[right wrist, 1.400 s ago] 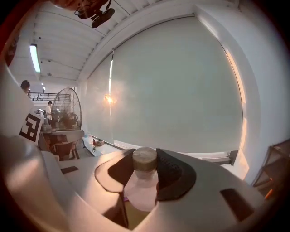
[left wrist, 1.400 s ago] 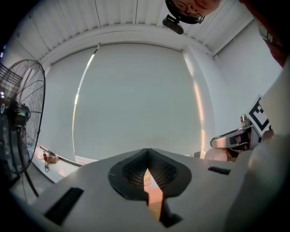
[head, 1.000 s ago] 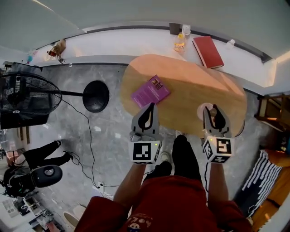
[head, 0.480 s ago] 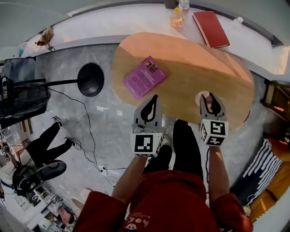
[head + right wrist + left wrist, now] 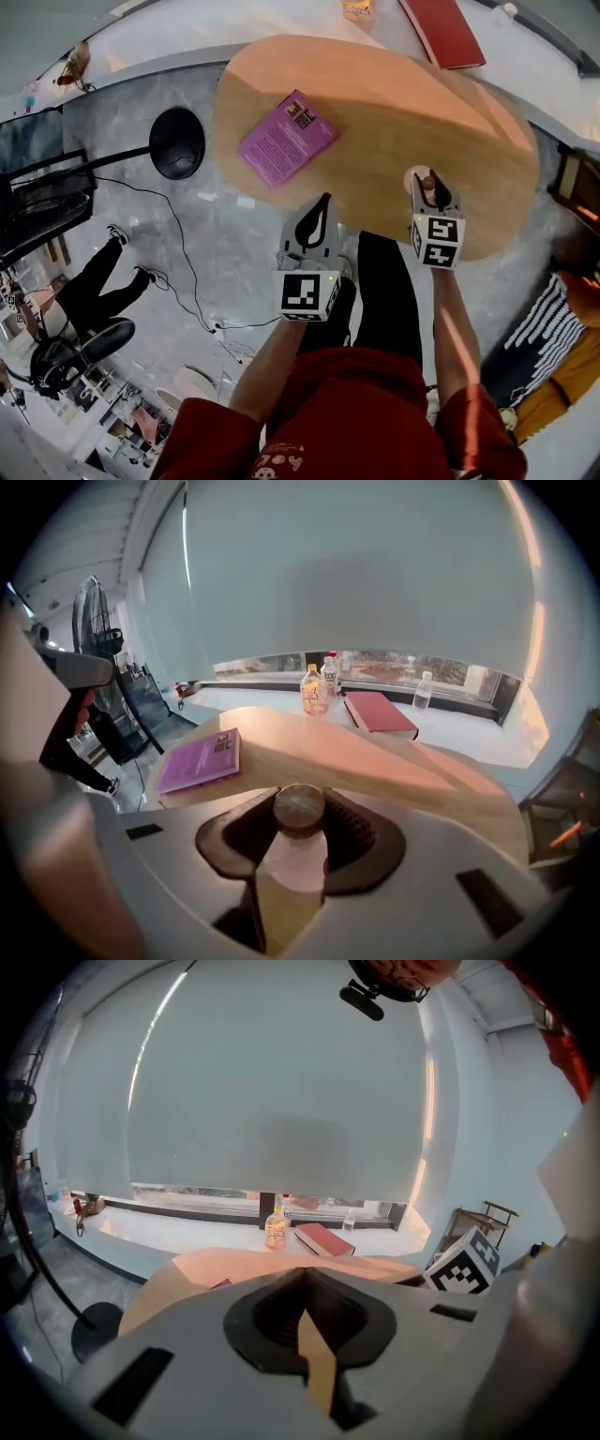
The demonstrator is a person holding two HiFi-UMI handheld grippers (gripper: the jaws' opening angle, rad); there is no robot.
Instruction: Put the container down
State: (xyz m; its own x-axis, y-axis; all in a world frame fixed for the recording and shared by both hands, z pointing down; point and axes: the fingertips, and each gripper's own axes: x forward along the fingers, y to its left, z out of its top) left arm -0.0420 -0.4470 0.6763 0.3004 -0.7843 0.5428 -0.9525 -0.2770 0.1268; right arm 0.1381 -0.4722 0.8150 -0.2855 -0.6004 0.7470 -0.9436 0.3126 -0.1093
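My right gripper [image 5: 429,180] is shut on a small round container [image 5: 420,177] over the near right part of the oval wooden table [image 5: 394,103]. In the right gripper view the container's flat round lid [image 5: 299,807] sits between the dark pads [image 5: 355,833], with its pale pinkish body below. Whether its base touches the table I cannot tell. My left gripper [image 5: 323,200] is shut and holds nothing; it hovers at the table's near edge, left of the right one. In the left gripper view its jaws [image 5: 305,1276] meet at the tips.
A purple book [image 5: 286,138] lies on the table's left part. On the white sill behind are a red book [image 5: 445,28] and a bottle [image 5: 314,691]. A fan's black base [image 5: 176,142] and cable lie on the floor at left, near a person's legs [image 5: 98,286].
The head view has tilted, so the table sits higher in the picture. The right gripper has gone a little farther over the table with the container still in it. The left gripper has hardly moved.
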